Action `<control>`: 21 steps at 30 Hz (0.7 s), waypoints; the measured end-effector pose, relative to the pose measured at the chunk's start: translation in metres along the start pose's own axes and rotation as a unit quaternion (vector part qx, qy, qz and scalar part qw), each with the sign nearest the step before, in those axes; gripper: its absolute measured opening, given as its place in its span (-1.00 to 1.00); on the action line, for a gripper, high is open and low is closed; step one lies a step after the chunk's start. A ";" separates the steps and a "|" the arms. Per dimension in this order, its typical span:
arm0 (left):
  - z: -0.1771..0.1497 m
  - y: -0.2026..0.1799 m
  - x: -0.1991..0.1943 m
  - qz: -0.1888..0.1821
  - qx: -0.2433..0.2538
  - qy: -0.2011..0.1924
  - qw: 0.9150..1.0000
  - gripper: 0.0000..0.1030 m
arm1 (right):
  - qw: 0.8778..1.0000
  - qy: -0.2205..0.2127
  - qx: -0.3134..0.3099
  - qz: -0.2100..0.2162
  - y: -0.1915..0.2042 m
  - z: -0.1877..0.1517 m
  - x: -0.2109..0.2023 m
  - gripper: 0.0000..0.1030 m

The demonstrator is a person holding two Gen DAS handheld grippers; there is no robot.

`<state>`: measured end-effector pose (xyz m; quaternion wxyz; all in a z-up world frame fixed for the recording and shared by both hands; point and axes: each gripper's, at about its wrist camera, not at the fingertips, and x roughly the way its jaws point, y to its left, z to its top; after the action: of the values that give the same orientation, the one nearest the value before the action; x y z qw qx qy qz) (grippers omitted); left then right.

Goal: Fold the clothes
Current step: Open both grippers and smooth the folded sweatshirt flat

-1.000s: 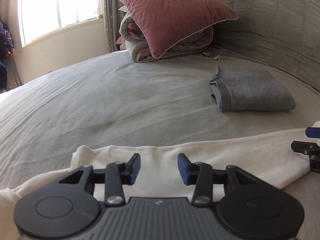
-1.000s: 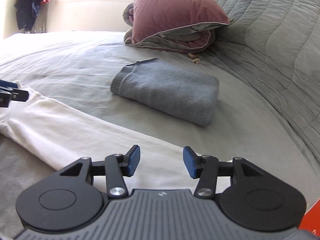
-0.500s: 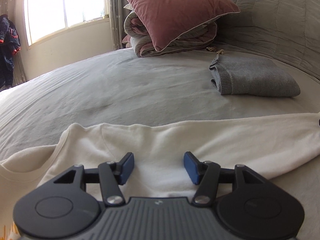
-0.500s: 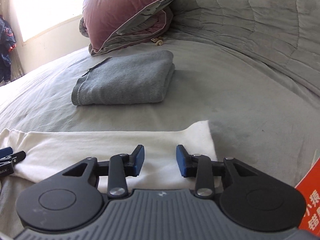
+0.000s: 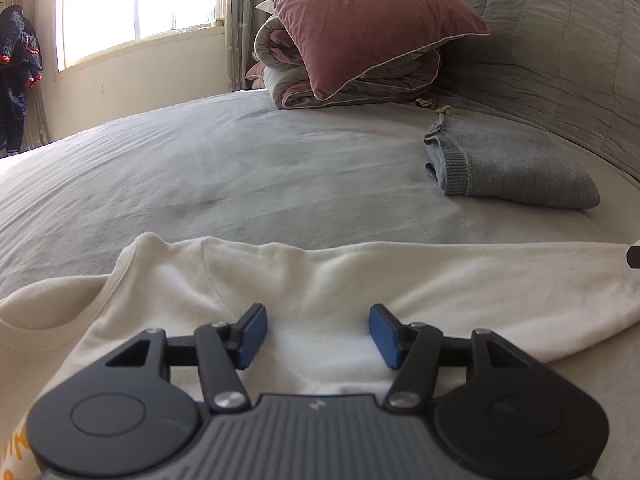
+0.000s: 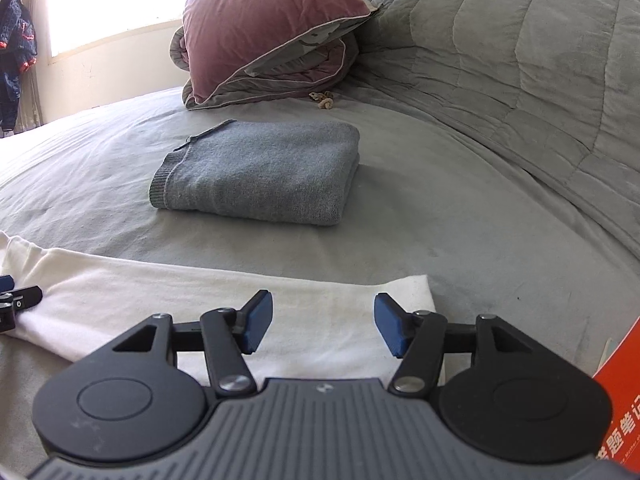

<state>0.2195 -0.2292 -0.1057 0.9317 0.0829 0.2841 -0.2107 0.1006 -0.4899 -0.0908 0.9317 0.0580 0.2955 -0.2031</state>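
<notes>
Left gripper (image 5: 314, 334): jaws wide apart, gripping nothing, cream shirt (image 5: 360, 280) spread directly beneath and ahead. Right gripper (image 6: 323, 330): jaws likewise wide, empty, over the shirt's sleeve end (image 6: 400, 292). Grey bedsheet (image 5: 240, 168) beyond; folded grey sweater (image 6: 260, 172) ahead; mauve pillow (image 5: 360, 20) on rolled quilt; bright window (image 5: 136, 0) far left.

White Chinese characters stand on an orange-red box (image 6: 622, 400) at the right edge of the right wrist view. They are cut off; "题" and "笔" can be read. The small line beneath them is too blurred.
</notes>
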 end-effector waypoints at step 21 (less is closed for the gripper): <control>0.013 0.017 -0.030 -0.020 -0.065 0.009 0.998 0.49 | 0.996 -0.009 0.082 0.014 0.008 0.034 -0.040 0.30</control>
<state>0.2107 -0.2069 -0.0776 0.9280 0.0185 0.3075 -0.2096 0.0923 -0.4763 -0.0405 0.9292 0.1365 0.2684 -0.2144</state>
